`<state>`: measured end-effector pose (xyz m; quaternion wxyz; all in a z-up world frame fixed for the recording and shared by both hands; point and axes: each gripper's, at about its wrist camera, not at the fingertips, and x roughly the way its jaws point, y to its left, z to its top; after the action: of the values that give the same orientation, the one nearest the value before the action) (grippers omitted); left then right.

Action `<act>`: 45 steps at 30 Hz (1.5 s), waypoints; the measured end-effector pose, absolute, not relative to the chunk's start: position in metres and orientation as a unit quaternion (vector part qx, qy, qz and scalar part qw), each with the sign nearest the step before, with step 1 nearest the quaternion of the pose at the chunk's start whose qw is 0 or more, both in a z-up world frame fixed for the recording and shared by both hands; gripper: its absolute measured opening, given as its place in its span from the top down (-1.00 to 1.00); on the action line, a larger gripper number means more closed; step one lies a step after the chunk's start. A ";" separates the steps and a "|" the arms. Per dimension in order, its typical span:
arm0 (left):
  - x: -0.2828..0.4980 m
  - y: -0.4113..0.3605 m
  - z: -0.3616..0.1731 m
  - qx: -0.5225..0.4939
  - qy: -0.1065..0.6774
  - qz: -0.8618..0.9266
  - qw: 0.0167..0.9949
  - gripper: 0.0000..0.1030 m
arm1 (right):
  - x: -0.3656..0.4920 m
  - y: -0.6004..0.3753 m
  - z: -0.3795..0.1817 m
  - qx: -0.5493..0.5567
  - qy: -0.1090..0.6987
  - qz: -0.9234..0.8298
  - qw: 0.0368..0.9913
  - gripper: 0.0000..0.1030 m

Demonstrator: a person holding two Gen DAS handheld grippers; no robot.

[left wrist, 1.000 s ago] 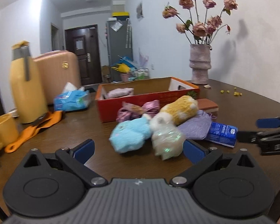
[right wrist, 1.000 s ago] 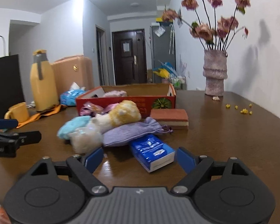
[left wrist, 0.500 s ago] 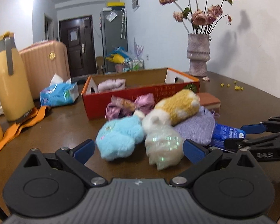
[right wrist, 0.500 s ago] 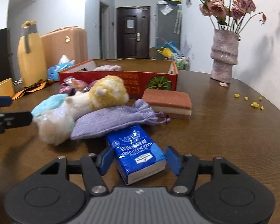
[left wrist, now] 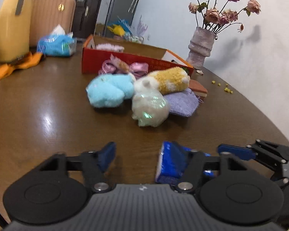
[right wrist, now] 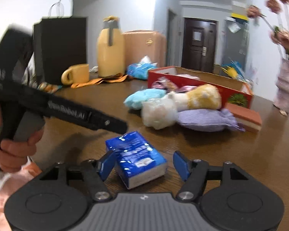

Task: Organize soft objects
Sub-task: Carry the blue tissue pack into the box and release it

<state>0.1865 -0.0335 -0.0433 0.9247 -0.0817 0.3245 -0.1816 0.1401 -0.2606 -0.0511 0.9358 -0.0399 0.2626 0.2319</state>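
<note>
While right hand-held gripper opens round one tissue pack, three plush toys wait.

Tissue pack pulled away from the pile

We see the blue tissue pack, earlier touching the purple pouch, now apart from it on the desk, between the opening jaws of the right gripper. The left gripper, wide open before, is closing beside the pack with nothing between its jaws.
</note>
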 end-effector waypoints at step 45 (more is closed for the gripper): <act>0.315 -0.064 0.090 -0.154 0.241 -0.269 0.920 0.67 | 0.275 -0.294 0.076 0.110 0.169 0.175 0.964 0.73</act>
<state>0.3148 -0.0641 0.0896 0.9197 -0.1543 0.2407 -0.2690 0.2748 -0.2945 0.0758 0.9637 0.1098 0.1695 0.1745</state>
